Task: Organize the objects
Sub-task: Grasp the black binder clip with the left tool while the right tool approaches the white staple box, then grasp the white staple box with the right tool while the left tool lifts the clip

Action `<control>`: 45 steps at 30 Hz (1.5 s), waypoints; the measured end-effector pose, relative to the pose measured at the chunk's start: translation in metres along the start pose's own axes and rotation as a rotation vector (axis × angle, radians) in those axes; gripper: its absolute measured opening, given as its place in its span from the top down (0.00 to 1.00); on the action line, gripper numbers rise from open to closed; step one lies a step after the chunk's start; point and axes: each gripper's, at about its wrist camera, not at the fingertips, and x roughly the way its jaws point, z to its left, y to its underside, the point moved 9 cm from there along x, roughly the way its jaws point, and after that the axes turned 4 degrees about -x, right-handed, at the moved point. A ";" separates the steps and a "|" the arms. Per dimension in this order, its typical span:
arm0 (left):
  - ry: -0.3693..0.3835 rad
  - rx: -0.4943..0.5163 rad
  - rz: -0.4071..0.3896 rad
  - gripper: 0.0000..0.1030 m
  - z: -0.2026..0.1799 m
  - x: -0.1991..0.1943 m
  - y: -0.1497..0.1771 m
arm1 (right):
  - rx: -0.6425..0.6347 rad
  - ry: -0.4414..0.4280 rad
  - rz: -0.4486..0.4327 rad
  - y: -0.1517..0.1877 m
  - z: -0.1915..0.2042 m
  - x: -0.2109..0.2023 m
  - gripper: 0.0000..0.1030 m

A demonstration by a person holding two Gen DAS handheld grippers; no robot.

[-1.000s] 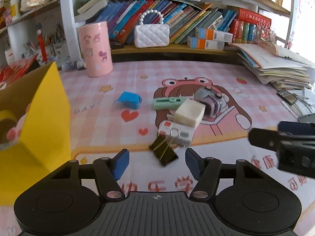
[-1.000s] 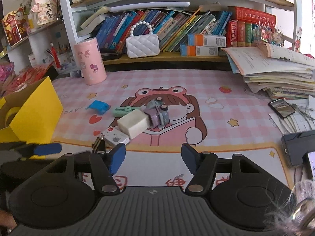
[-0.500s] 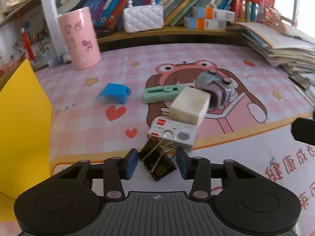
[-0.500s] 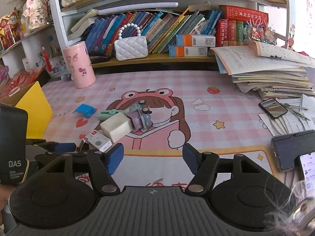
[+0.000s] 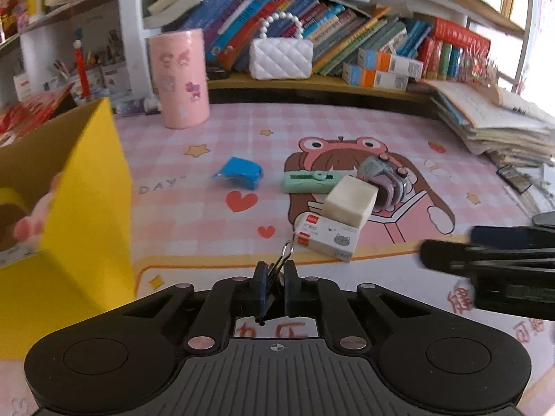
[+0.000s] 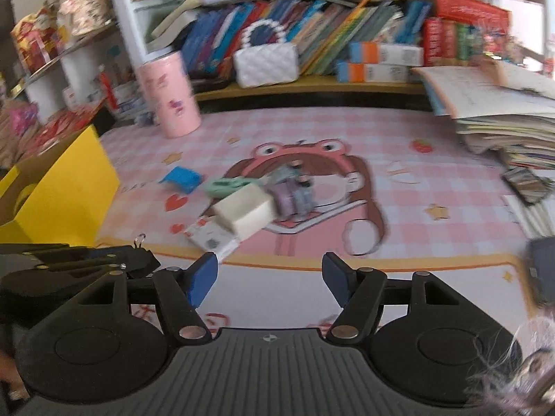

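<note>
Left claw (image 5: 275,279) pinches binder clip (image 5: 285,254), body mostly hidden

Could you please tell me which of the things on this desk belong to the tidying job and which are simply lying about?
In the job:
binder clip, clamped in the left gripper
yellow box
cream block
eraser box
green corrector
blue item
right gripper, open

Lying about:
pink tumbler
white purse
paper stack

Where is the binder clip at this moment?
In the left wrist view, the binder clip sits clamped in the left gripper, just in front of the white eraser box and right of the yellow box.
</note>
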 end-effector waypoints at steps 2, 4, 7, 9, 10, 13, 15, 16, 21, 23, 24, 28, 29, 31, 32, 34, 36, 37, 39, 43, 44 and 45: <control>-0.001 -0.027 -0.008 0.93 0.007 -0.010 0.001 | -0.025 -0.030 0.011 -0.001 0.011 0.010 0.37; -0.001 -0.068 -0.017 0.93 0.015 -0.019 0.002 | -0.067 -0.055 0.022 -0.001 0.023 0.023 0.37; -0.009 -0.099 -0.024 0.93 0.024 -0.030 0.004 | -0.141 -0.079 0.033 -0.001 0.039 0.042 0.40; -0.013 -0.107 -0.024 0.93 0.029 -0.036 0.007 | -0.181 -0.100 0.038 -0.002 0.050 0.054 0.42; -0.018 -0.108 -0.024 0.93 0.031 -0.039 0.008 | -0.202 -0.105 0.039 -0.002 0.054 0.061 0.43; -0.035 -0.109 -0.020 0.93 0.036 -0.046 0.013 | -0.237 -0.094 0.049 -0.004 0.060 0.080 0.43; -0.046 -0.114 -0.021 0.93 0.041 -0.051 0.016 | -0.241 -0.083 0.041 -0.007 0.061 0.088 0.42; -0.051 -0.118 -0.022 0.93 0.043 -0.053 0.017 | -0.246 -0.082 0.041 -0.009 0.062 0.091 0.39; -0.068 -0.136 -0.024 0.93 0.049 -0.061 0.021 | -0.297 -0.081 0.035 -0.005 0.074 0.100 0.17; -0.068 -0.135 -0.027 0.93 0.050 -0.064 0.023 | -0.314 -0.050 0.027 -0.004 0.078 0.104 0.17; -0.067 -0.133 -0.028 0.93 0.049 -0.064 0.024 | -0.314 -0.035 0.021 -0.003 0.079 0.104 0.17; -0.063 -0.131 -0.031 0.93 0.050 -0.070 0.027 | -0.277 0.010 0.003 0.002 0.076 0.101 0.21; -0.063 -0.131 -0.033 0.93 0.051 -0.071 0.028 | -0.254 0.013 0.005 0.003 0.074 0.100 0.24; -0.062 -0.134 -0.039 0.93 0.053 -0.075 0.029 | -0.226 0.002 -0.001 0.003 0.074 0.099 0.39; -0.059 -0.136 -0.042 0.93 0.054 -0.077 0.029 | -0.225 0.017 -0.010 0.002 0.074 0.097 0.48; -0.052 -0.137 -0.048 0.93 0.055 -0.080 0.031 | -0.210 0.016 0.003 0.002 0.073 0.094 0.48; -0.043 -0.136 -0.054 0.93 0.056 -0.083 0.033 | -0.190 0.006 0.022 0.004 0.072 0.088 0.48; -0.039 -0.135 -0.059 0.93 0.057 -0.084 0.033 | -0.181 0.008 0.023 0.005 0.072 0.082 0.48; -0.029 -0.137 -0.070 0.93 0.059 -0.087 0.033 | -0.168 0.006 0.027 0.006 0.074 0.070 0.48; -0.010 -0.154 -0.092 0.93 0.069 -0.094 0.030 | -0.125 -0.002 0.035 0.005 0.082 0.039 0.48; -0.003 -0.155 -0.099 0.93 0.071 -0.096 0.029 | -0.115 -0.008 0.033 0.004 0.086 0.029 0.48; 0.003 -0.156 -0.106 0.93 0.073 -0.098 0.028 | -0.108 -0.016 0.028 0.002 0.090 0.019 0.48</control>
